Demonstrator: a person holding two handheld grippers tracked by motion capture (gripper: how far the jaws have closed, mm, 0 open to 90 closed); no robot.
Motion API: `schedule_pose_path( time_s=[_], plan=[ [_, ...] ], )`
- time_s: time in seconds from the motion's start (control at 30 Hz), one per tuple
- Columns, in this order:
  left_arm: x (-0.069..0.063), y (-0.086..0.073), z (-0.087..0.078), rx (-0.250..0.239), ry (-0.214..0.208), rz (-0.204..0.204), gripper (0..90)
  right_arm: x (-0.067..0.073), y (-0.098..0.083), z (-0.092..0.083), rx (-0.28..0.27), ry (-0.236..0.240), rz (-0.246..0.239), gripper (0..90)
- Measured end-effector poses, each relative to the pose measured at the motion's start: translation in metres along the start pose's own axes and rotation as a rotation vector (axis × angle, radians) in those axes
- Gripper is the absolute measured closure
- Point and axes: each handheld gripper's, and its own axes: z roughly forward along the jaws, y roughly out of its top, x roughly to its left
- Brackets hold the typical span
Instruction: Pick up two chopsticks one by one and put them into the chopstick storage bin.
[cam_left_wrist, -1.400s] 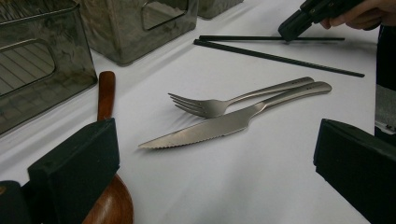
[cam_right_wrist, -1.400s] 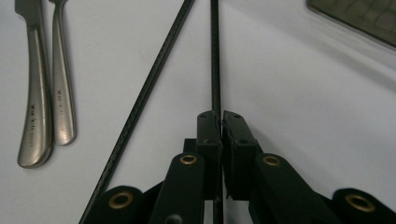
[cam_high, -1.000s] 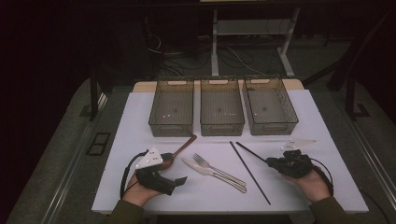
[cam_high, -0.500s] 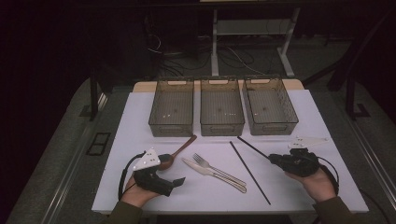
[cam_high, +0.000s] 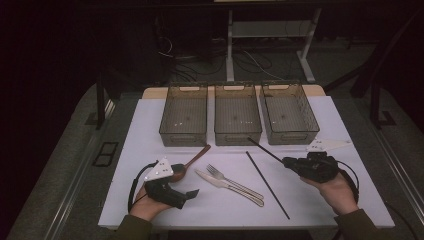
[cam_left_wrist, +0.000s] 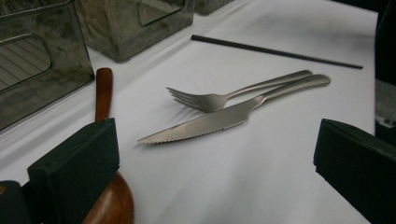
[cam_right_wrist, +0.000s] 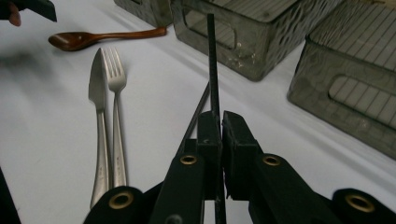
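Holding 1 black chopstick in the right gripper, I find the jaws clamped tight on it near one end, its long free end pointing toward the middle bin of 3 smoky, ribbed plastic bins. The second chopstick lies flat on the white table cover, just beside the held one.

Risks, in my judgement: the stick is thin, smooth and gripped far from its middle, so it could pivot between the pads or slip out; its tip could also catch a bin wall on the way in.

The left gripper rests on the cover with its jaws wide apart, holding nothing; the bowl of a glossy brown wooden spoon sits against its left jaw. A brushed steel fork and a serrated steel knife lie side by side, touching, ahead of it.
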Motion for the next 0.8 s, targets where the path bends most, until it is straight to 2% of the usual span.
schedule_pose_path(
  time_s=[0.37,0.8],
  plan=[
    [0.008,0.001,0.003,-0.012,-0.027,-0.003,0.0,-0.001,0.022,0.017,-0.024,0.001,-0.012,84.9],
    [0.010,0.001,0.002,-0.024,-0.034,0.003,0.0,0.008,0.056,0.038,-0.048,0.009,-0.044,85.0]
  ],
)
